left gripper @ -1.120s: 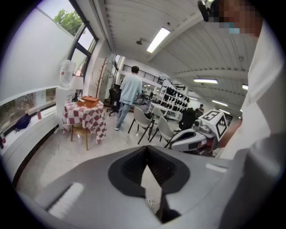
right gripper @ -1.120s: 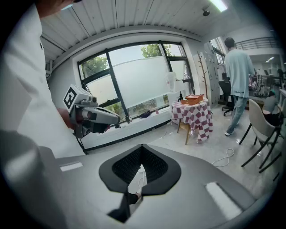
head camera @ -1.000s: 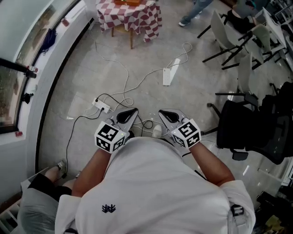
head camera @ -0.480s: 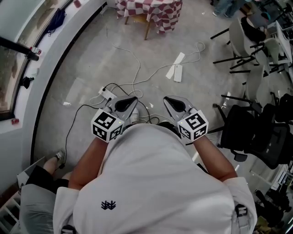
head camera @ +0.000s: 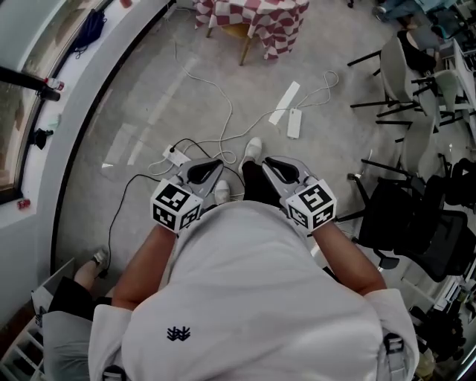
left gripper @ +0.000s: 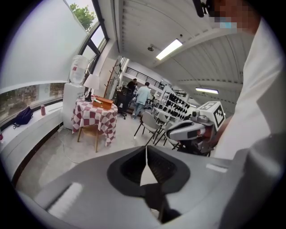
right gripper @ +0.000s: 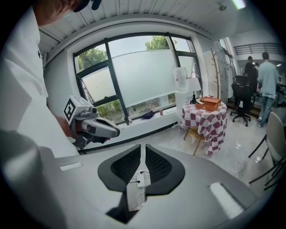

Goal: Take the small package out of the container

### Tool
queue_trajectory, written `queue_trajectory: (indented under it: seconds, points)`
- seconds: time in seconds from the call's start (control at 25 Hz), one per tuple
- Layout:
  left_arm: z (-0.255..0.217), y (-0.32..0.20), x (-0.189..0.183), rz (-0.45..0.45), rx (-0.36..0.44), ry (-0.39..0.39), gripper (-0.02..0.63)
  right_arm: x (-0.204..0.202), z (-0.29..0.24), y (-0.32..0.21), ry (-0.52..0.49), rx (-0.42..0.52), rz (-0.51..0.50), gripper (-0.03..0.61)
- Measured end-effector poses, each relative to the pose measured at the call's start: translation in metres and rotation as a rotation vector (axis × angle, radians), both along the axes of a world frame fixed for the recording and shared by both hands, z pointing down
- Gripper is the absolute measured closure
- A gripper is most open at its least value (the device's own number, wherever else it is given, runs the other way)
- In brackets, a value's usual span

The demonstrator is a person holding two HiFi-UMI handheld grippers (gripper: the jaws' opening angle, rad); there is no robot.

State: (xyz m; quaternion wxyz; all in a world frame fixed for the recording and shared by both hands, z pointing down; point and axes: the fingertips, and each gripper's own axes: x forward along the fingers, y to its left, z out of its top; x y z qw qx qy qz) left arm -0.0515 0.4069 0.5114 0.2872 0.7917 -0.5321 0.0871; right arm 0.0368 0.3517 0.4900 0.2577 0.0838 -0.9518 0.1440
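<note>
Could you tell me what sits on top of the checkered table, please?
An orange container sits on the checkered table. Its walls hide whatever lies inside it.

Grey floor (head camera: pixel 141 97), and the check-clothed bench (head camera: pixel 256 18) stands at its far end. Just this side of the bench lie two white power strips (head camera: pixel 294 123), with a white cable (head camera: pixel 210 82) snaking past. Further from the bench sits a socket block (head camera: pixel 172 155) with black leads. Chairs (head camera: pixel 405 71) stand to the bench's right.
</note>
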Motion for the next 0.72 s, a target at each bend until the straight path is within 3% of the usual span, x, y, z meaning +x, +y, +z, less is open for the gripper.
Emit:
queue_trajectory:
  seconds: [0.24,0.72]
  points:
    - [0.005,-0.074,-0.032,0.001,-0.011,-0.025,0.545,-0.039,0.01,-0.076,-0.028,-0.017,0.001,0.557]
    - [-0.036,-0.309,-0.082,0.042,0.012,-0.212,0.531,-0.066,-0.005,-0.287,-0.084,-0.014,0.009,0.557]
